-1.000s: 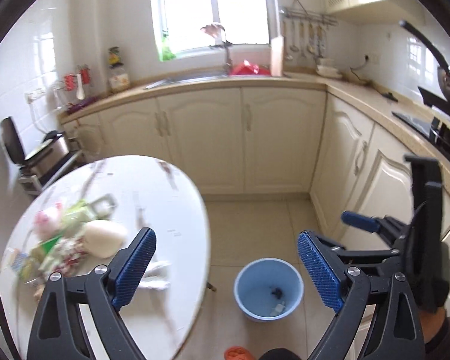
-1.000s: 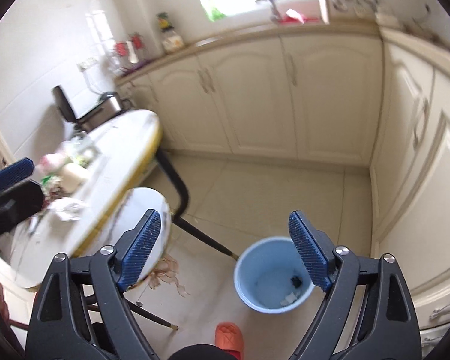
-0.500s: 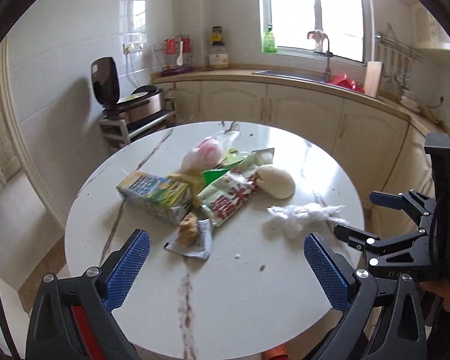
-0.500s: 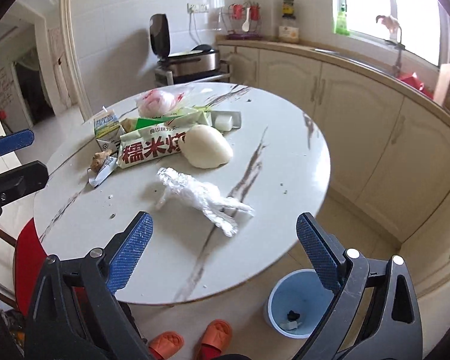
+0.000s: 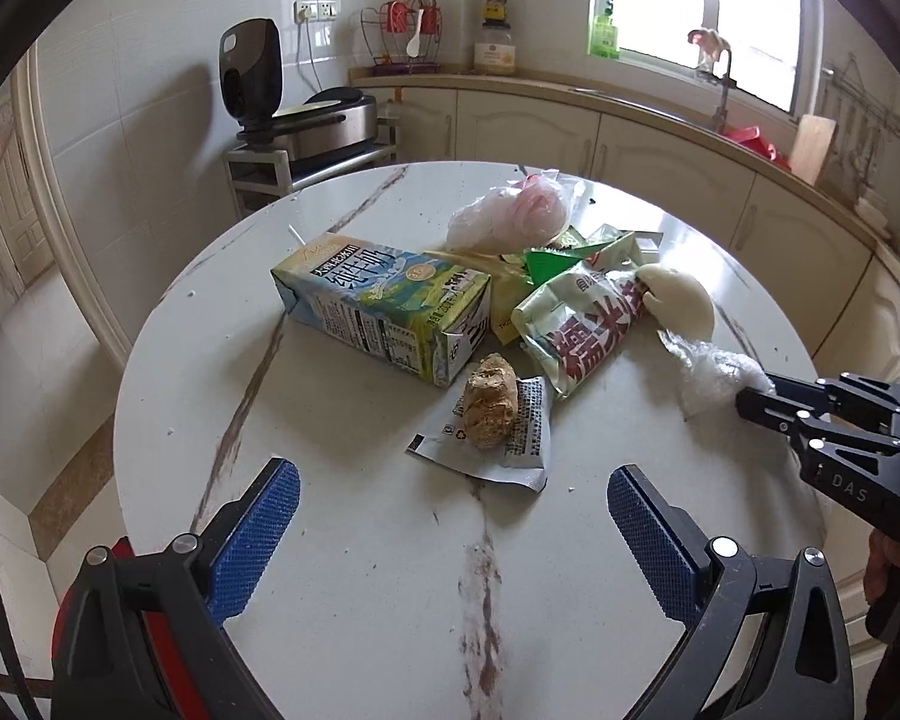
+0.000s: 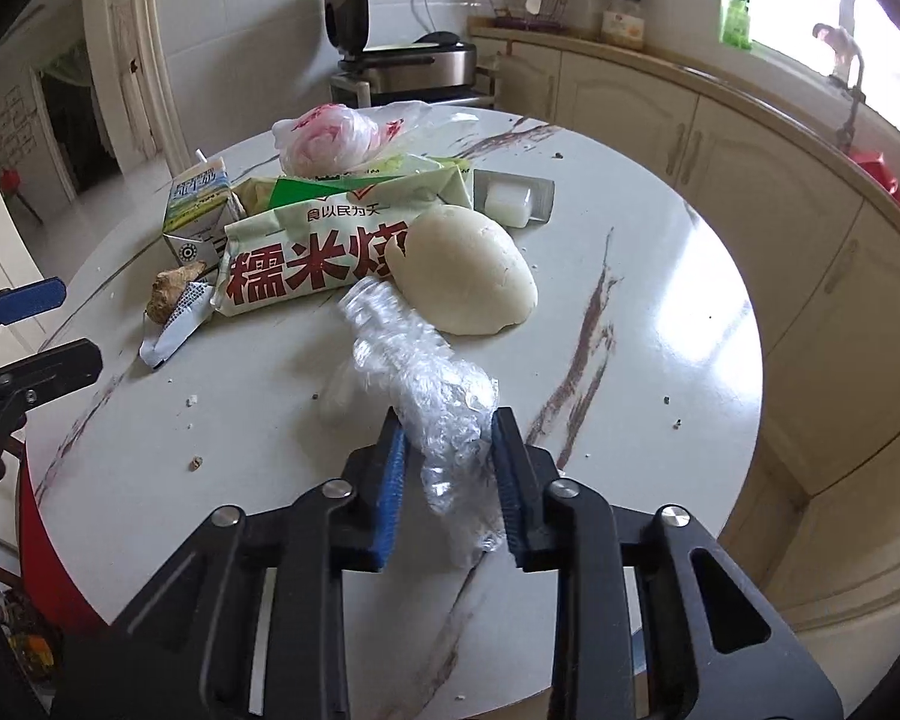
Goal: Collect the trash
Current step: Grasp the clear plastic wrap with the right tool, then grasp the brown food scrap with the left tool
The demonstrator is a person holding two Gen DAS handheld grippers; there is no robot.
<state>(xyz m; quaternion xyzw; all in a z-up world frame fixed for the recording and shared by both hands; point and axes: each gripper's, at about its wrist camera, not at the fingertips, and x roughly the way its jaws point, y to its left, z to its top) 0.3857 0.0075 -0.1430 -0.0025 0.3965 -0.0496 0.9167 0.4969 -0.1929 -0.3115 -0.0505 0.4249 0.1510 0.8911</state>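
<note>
A round white marble table (image 5: 360, 570) carries a pile of trash: a milk carton (image 5: 384, 312), a green snack bag with red characters (image 5: 582, 324), a pale dough lump (image 6: 468, 276), a pink-filled clear bag (image 5: 510, 213), and a brown lump (image 5: 489, 399) lying on a silver wrapper (image 5: 522, 438). My right gripper (image 6: 448, 420) is closing, and its pads press on crumpled clear plastic wrap (image 6: 432, 384) at the table's right side. My left gripper (image 5: 453, 480) hangs wide open just short of the silver wrapper, nothing between its fingers.
A small clear tray with a white block (image 6: 513, 201) lies behind the dough. Cream cabinets (image 5: 660, 150) curve along the back and right under a counter with a sink. A black appliance on a metal rack (image 5: 306, 120) stands at the back left. Something red (image 5: 120, 552) shows below the table's near-left edge.
Both grippers swung from above the blue floor bin to over the table and closed in on the trash. The right gripper went from wide open to clamped on the plastic wrap.
</note>
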